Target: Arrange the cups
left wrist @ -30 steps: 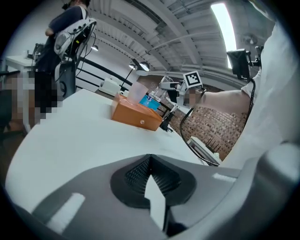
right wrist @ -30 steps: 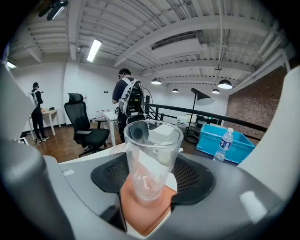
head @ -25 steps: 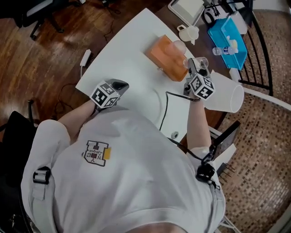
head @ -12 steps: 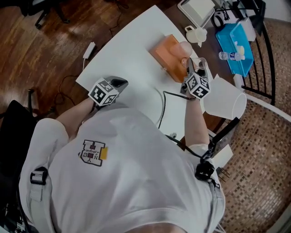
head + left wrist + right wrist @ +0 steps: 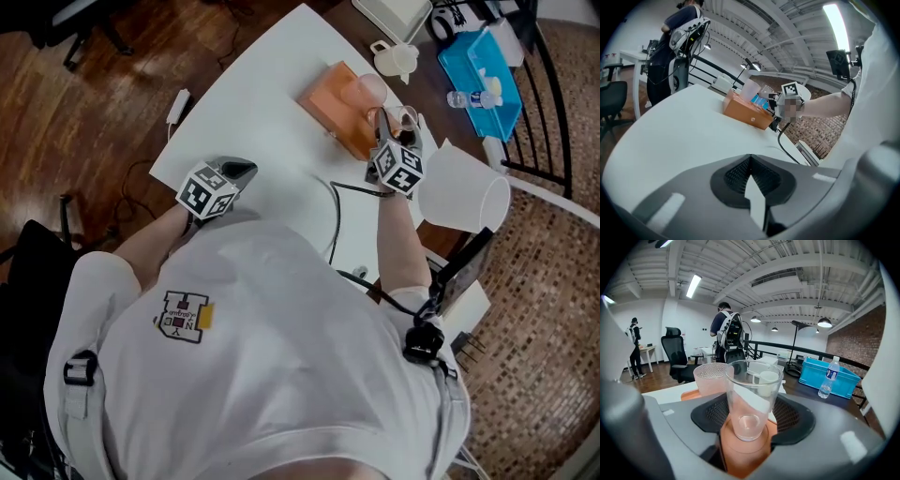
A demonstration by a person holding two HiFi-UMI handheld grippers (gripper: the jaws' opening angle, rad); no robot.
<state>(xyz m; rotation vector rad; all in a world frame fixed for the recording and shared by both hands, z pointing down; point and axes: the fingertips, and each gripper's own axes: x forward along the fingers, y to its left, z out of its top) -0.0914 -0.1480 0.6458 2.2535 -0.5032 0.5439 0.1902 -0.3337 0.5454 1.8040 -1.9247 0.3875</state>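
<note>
An orange cup holder [image 5: 330,105] lies on the white table [image 5: 253,103]. A frosted pink cup [image 5: 367,90] stands in its far slot. My right gripper [image 5: 397,129] is shut on a clear glass [image 5: 749,394], upright, with its base in the holder's round near slot [image 5: 740,451]. The pink cup [image 5: 710,378] stands just behind and to the left of the glass. My left gripper [image 5: 246,170] rests low over the table's near left edge, shut and empty. In the left gripper view its jaws [image 5: 751,180] meet, with the holder [image 5: 747,113] far ahead.
A large white paper cone [image 5: 464,187] lies just right of my right hand. Behind the holder are a white jug [image 5: 394,60] and a blue bin [image 5: 483,75] with a water bottle [image 5: 466,98]. A black cable [image 5: 337,211] crosses the table. People stand in the room beyond.
My right gripper has come down with the clear glass onto the orange holder. The left gripper has stayed where it was.
</note>
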